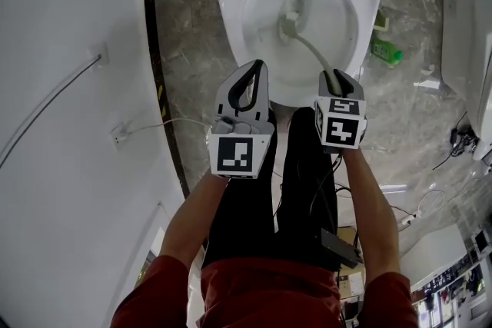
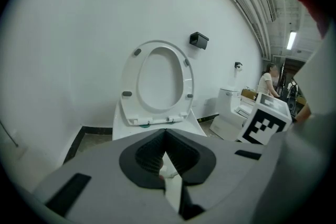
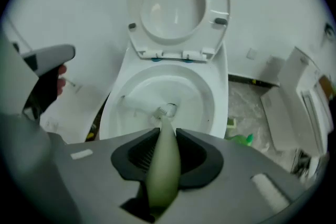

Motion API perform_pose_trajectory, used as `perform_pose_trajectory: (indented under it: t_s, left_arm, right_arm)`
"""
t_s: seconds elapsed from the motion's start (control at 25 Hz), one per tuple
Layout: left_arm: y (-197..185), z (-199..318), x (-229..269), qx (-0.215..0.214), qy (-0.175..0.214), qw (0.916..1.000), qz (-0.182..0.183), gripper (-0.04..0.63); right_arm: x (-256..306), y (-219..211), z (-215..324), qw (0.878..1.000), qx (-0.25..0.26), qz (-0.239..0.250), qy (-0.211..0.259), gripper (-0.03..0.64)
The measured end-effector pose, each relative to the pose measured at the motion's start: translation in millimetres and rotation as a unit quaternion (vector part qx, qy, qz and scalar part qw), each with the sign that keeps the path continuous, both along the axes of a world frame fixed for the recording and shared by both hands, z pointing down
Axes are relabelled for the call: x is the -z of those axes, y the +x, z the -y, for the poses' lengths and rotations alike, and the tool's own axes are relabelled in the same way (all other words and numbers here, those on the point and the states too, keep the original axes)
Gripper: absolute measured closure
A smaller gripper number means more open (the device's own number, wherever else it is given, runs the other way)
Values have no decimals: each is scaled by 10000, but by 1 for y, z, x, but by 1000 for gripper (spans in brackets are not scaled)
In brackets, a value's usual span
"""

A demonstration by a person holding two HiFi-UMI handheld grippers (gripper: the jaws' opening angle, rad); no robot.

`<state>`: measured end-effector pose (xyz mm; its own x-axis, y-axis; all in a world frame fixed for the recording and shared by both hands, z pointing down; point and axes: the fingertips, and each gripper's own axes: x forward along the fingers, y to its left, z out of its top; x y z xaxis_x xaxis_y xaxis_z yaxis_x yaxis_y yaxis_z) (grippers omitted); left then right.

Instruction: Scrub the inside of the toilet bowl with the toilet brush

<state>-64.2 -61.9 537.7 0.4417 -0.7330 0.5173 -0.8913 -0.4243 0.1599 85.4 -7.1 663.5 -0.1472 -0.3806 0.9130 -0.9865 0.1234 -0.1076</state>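
The white toilet bowl [image 1: 257,57] [image 3: 205,113] stands open in front of me, its seat and lid [image 3: 223,8] [image 2: 185,78] raised against the wall. A toilet brush with a pale green handle [image 1: 314,54] [image 3: 164,165] reaches down into the bowl, and its bristle head [image 1: 288,18] [image 3: 167,110] rests low near the drain. My right gripper [image 1: 338,78] [image 3: 167,134] is shut on the handle's upper end, just over the bowl's front rim. My left gripper [image 1: 257,67] [image 2: 165,135] hovers beside it at the left of the front rim, shut with nothing in it.
A green bottle [image 1: 388,51] [image 3: 241,139] lies on the marble floor right of the toilet. Further right stands another white fixture [image 1: 461,34] [image 3: 294,107]. A white wall with a socket and cable [image 1: 117,136] runs along the left. A person [image 2: 268,81] stands far off.
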Motion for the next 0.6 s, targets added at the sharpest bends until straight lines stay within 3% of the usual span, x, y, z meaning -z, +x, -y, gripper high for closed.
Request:
perform_pose_trajectory:
  t_s: [0.08, 0.24, 0.36, 0.6]
  left_arm:
    - [-5, 1, 0, 17, 13, 10000, 0, 589]
    - [-13, 2, -3, 50, -5, 10000, 6, 589]
    - [-16, 3, -3, 43, -28, 10000, 7, 589]
    - [-20, 8, -3, -3, -40, 10000, 51, 589]
  right_arm:
    - [-7, 1, 3, 9947, -918, 422, -204, 509]
    - [-17, -5, 18, 9637, -2404, 1086, -407, 511]
    - [-24, -11, 33, 9551, -2741, 1070, -353, 512]
    - [-23, -19, 26, 9542, -2760, 1085, -380, 512]
